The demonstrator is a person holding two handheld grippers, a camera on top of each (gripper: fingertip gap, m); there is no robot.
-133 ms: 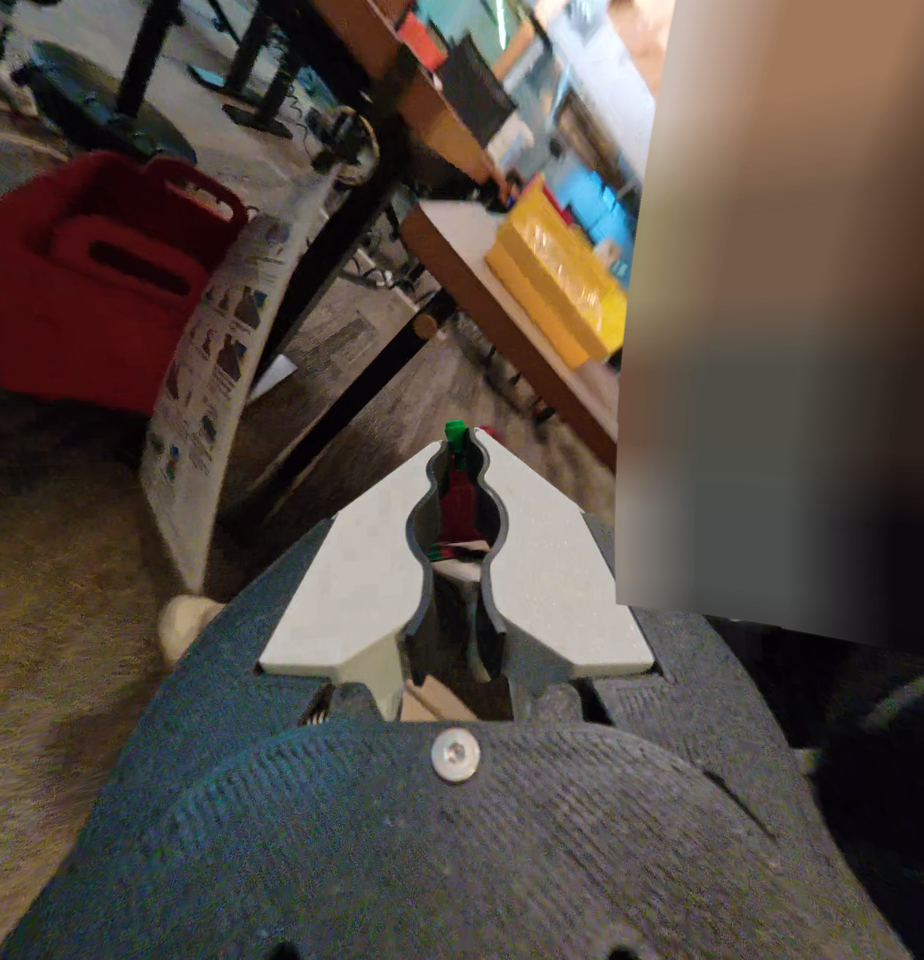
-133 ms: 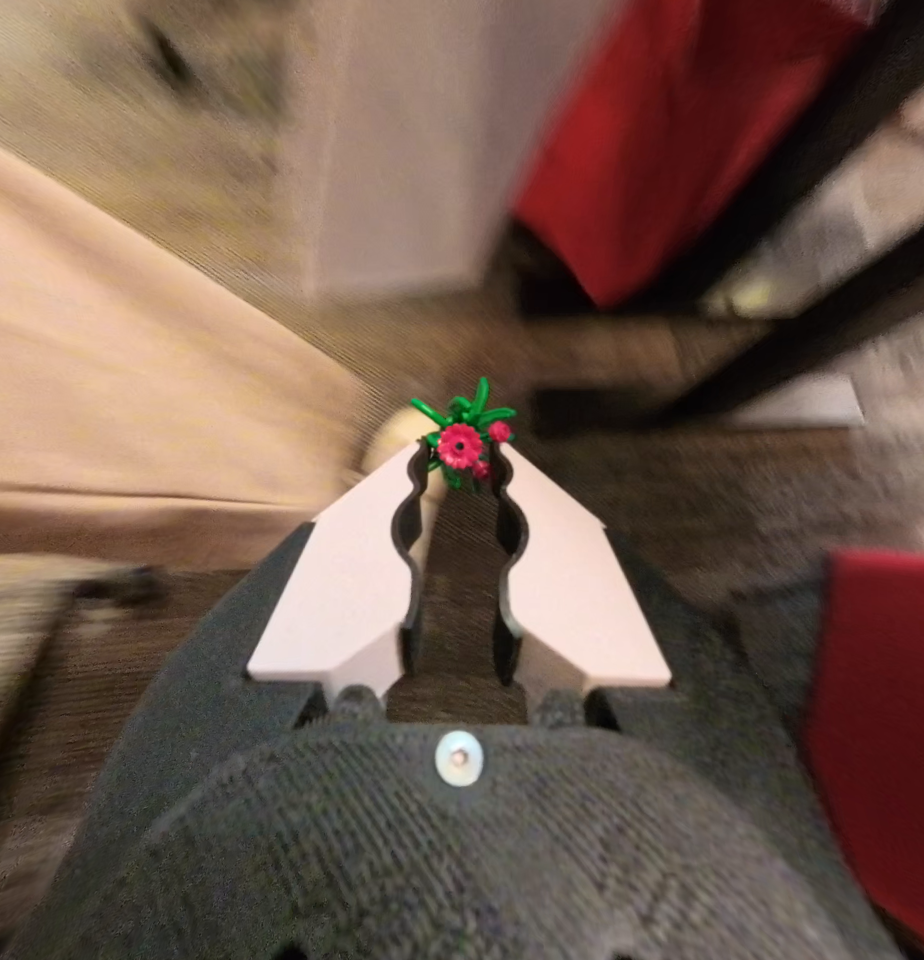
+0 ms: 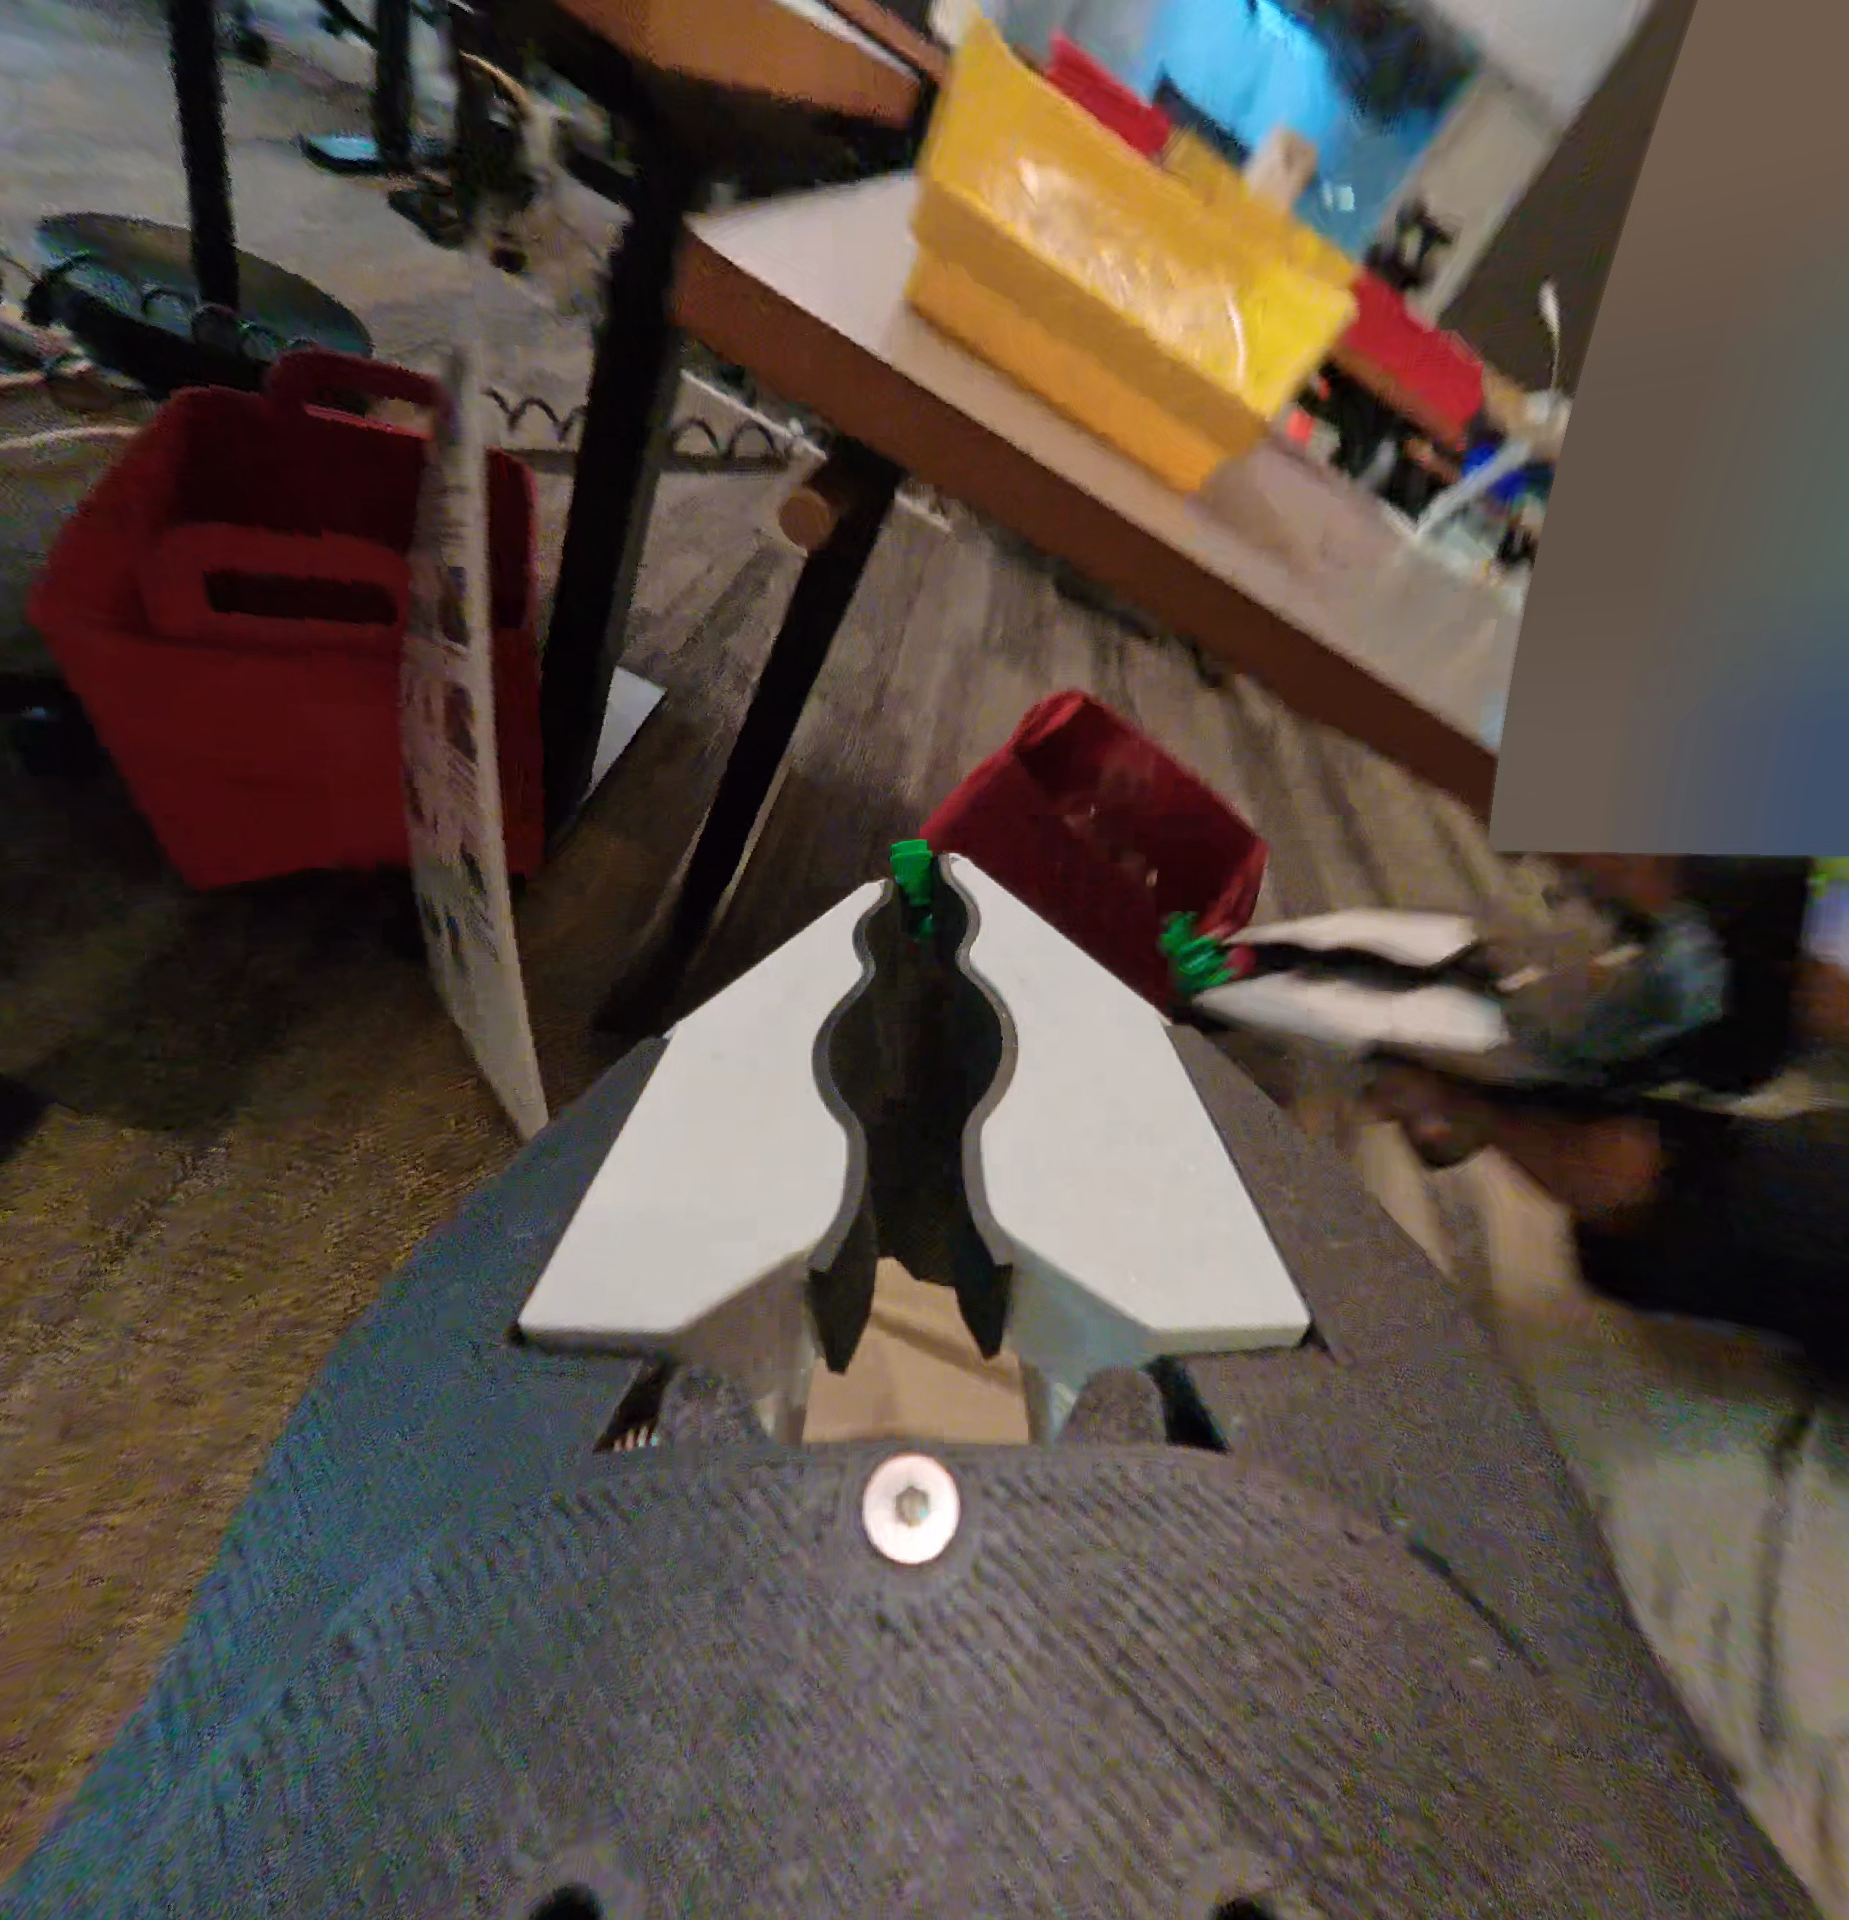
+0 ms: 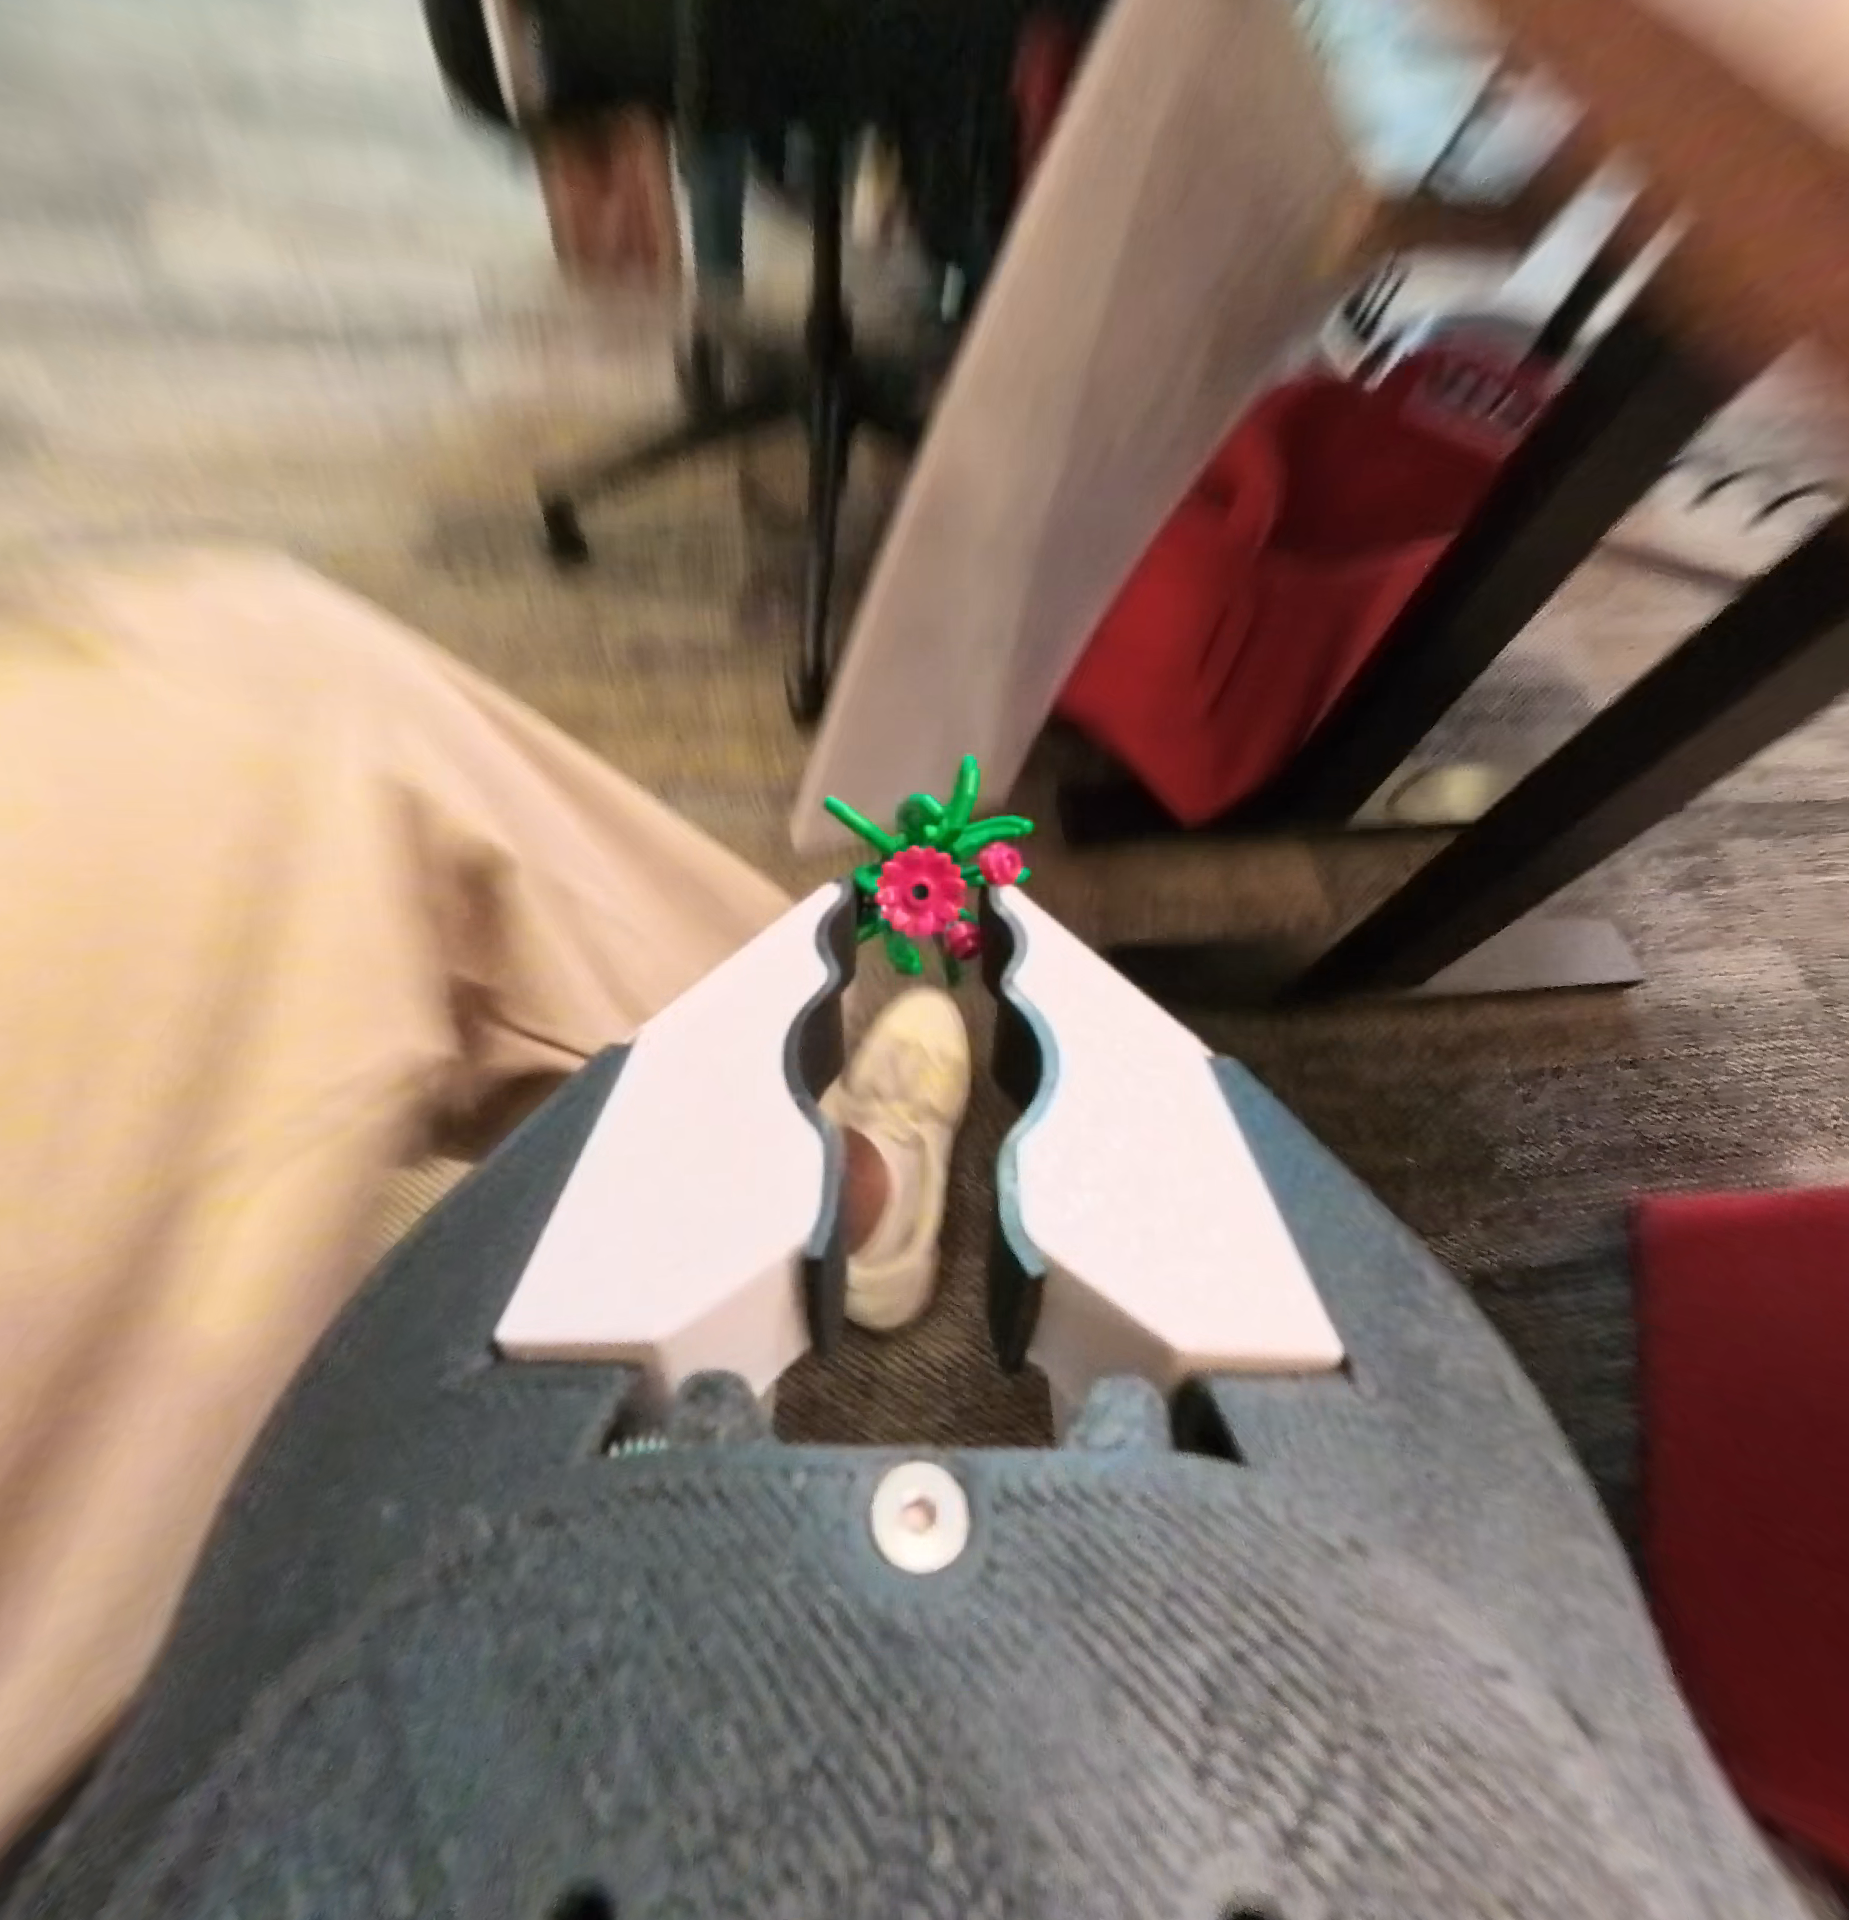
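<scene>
Green plastic pokes out at the tips of the left gripper (image 3: pixel 918 883), its jaws pinched down on a small green stem piece (image 3: pixel 912 873) right at the very end. Just beyond and to the right, the right gripper (image 3: pixel 1206 961) comes in sideways, blurred, with green leaves at its own tip. In its own view, the right gripper (image 4: pixel 922 896) is clamped on a little flower sprig (image 4: pixel 925 868), pink blossoms and green leaves, held at the fingertips. Below, between those fingers, a pale shoe (image 4: pixel 904 1132) rests on the carpet (image 4: pixel 1522 1091), and a tan trouser leg (image 4: pixel 224 935) fills the left. Behind the left gripper sits a dark red box (image 3: pixel 1096 831) on the floor; a printed booklet (image 3: pixel 463 727) stands on edge by a red bin (image 3: pixel 234 623). Farther back, a yellow tray (image 3: pixel 1107 301) sits on the tabletop (image 3: pixel 795 270).
</scene>
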